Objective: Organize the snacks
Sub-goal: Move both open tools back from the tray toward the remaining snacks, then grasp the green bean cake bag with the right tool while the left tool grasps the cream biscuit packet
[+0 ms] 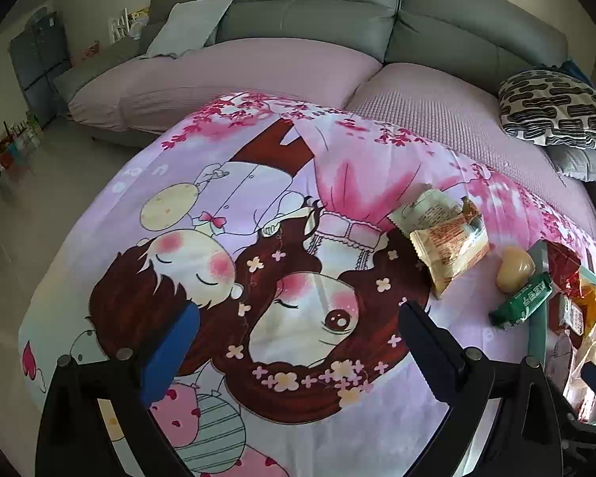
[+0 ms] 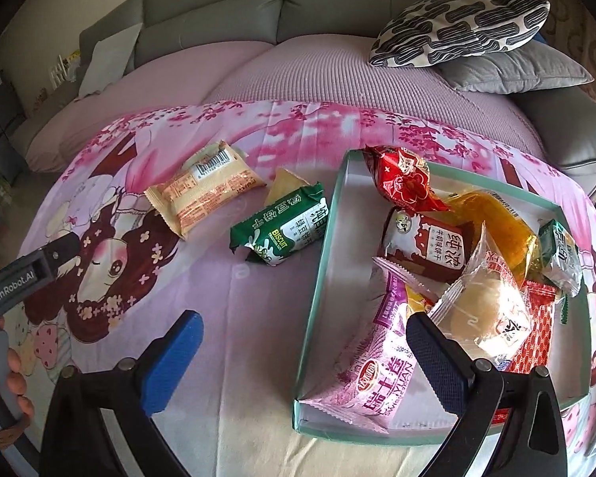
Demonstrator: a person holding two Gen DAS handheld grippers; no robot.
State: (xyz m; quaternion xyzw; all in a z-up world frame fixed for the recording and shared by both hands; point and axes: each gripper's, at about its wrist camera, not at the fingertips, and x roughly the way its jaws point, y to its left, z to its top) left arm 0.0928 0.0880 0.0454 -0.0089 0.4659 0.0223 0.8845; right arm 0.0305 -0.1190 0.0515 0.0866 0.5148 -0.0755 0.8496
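Mostly sorted already, with stragglers left outside the teal tray (image 2: 314,278).
Both left gripper (image 1: 298,342) and right gripper (image 2: 304,353) spread wide, holding nothing; green biscuit pack (image 2: 280,228), tan wafer pack (image 2: 202,190) and possibly a jelly cup (image 1: 514,267) loose on cartoon sheet (image 2: 238,318), presumably awaiting pickup.

We see a cartoon-print sheet (image 2: 258,318) covering the surface; on it lie a tan snack packet (image 2: 206,194), a green biscuit packet (image 2: 282,226), a yellowish jelly cup (image 1: 514,266) and a teal-rimmed box (image 2: 318,278) holding snacks.
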